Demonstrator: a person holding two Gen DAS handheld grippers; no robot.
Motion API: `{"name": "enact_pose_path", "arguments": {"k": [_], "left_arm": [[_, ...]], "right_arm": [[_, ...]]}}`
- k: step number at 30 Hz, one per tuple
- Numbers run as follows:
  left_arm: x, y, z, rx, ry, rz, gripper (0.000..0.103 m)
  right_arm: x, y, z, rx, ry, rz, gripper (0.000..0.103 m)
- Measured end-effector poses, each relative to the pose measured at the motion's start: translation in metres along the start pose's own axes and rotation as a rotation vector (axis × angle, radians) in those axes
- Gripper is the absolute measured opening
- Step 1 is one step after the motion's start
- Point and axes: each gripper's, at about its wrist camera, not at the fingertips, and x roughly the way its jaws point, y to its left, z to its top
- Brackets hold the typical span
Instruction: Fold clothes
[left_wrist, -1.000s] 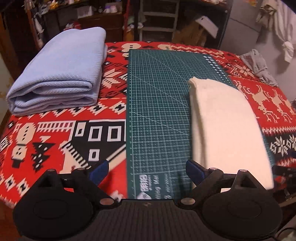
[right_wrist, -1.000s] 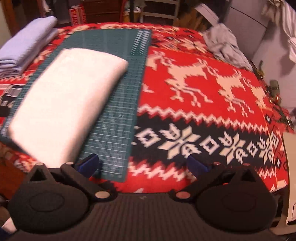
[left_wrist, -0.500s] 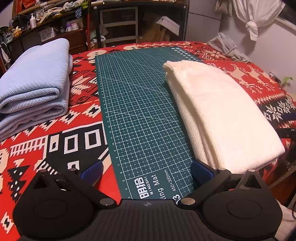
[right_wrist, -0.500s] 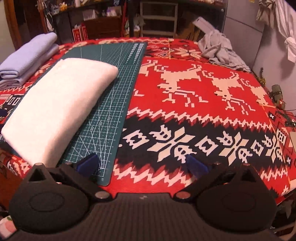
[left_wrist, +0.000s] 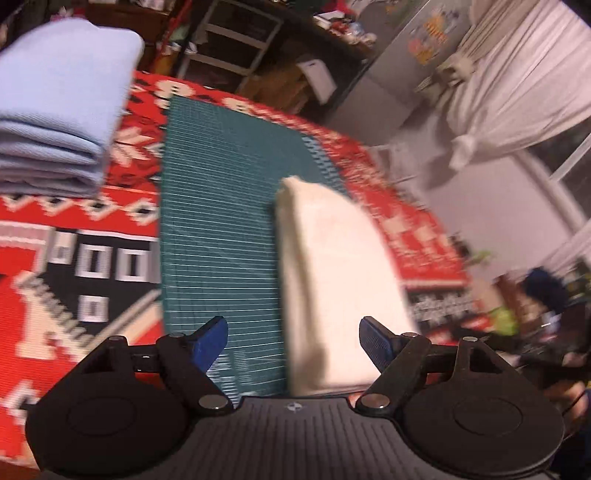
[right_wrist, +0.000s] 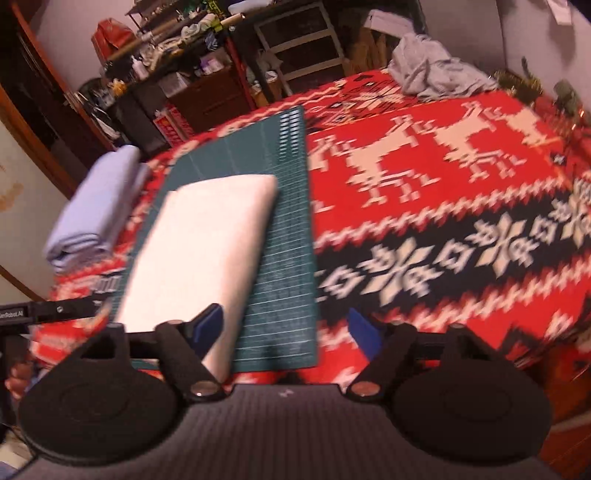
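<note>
Your left gripper (left_wrist: 293, 341) has its two blue fingers wide apart, and nothing is between them. It hangs over the near end of the green cutting mat (left_wrist: 218, 236). Your right gripper (right_wrist: 286, 330) is spread wide too and holds nothing. It sits at the near edge of the table, over the spot where the mat meets the red patterned tablecloth (right_wrist: 443, 206).

The folded cream cloth (left_wrist: 340, 280) lies on the right side of the mat, long and flat. Its near end runs under the right blue finger (left_wrist: 375, 341) in the left view, so you cannot see where the end stops. In the right view the cloth's near corner is hidden behind the left blue finger (right_wrist: 208, 326).

The folded light blue cloth (left_wrist: 62, 107) sits on the tablecloth just left of the mat. The left edge of the picture cuts it off.

A crumpled grey garment (right_wrist: 436, 74) lies at the far side of the table, well apart from both folded cloths.

Both pictures are smeared with blur. The mat's lines look like stripes, and the things past the right edge of the table in the left view are too fuzzy to name. A black bar (right_wrist: 48, 312) pokes in at the left of the right view; only part of it shows.
</note>
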Motion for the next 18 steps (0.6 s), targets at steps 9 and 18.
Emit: {"name": "enact_pose_path", "arguments": {"k": [9,18], "left_arm": [[0.034,-0.002,-0.003,-0.07,0.087,-0.039,0.047],[0.051,0.0,-0.02,-0.207,0.086,-0.119,0.026]], "right_arm": [[0.032,0.029,-0.011,0.043,0.077,0.06,0.034],[0.031,0.021,0.014,-0.08,0.033,-0.009,0.018]]}}
